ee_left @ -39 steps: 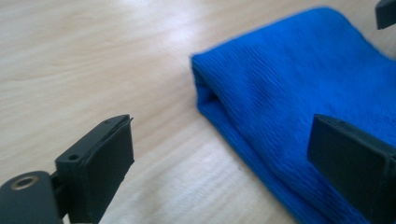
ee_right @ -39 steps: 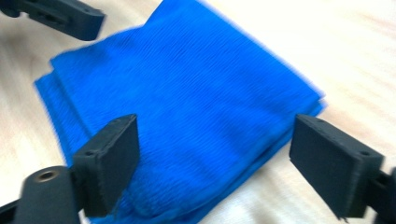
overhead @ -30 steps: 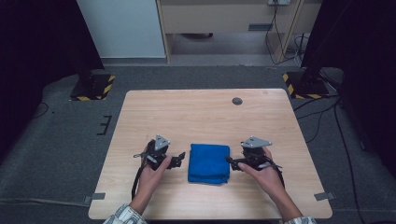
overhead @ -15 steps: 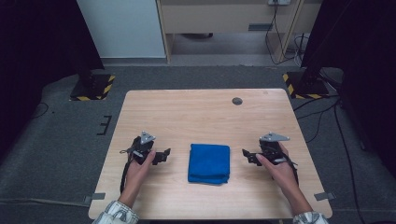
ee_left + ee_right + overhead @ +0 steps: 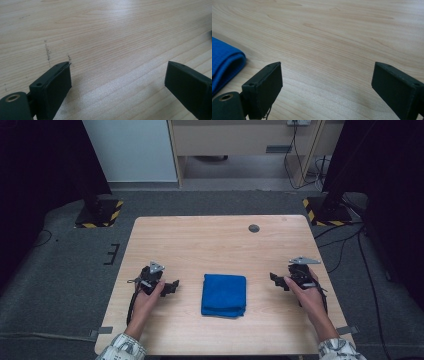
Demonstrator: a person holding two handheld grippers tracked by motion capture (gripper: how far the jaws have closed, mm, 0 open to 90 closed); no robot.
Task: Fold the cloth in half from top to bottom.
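Note:
A folded blue cloth [image 5: 224, 294] lies flat near the middle of the wooden table [image 5: 215, 242], toward the front. My left gripper [image 5: 173, 286] rests low over the table to the cloth's left, open, with bare wood between its jaws [image 5: 117, 80]. My right gripper [image 5: 274, 280] sits to the cloth's right, also open with nothing in it [image 5: 325, 77]. In the right gripper view a rounded edge of the blue cloth [image 5: 224, 63] shows at the far left, apart from the jaws.
A small dark round disc [image 5: 254, 228] lies near the table's back right. Dark scuff marks [image 5: 47, 50] streak the wood ahead of the left gripper. Black stands with yellow-striped bases [image 5: 100, 215] stand on the grey floor beyond the table's back corners.
Both grippers have drawn outward, away from the cloth's left and right edges. The cloth stays folded in place.

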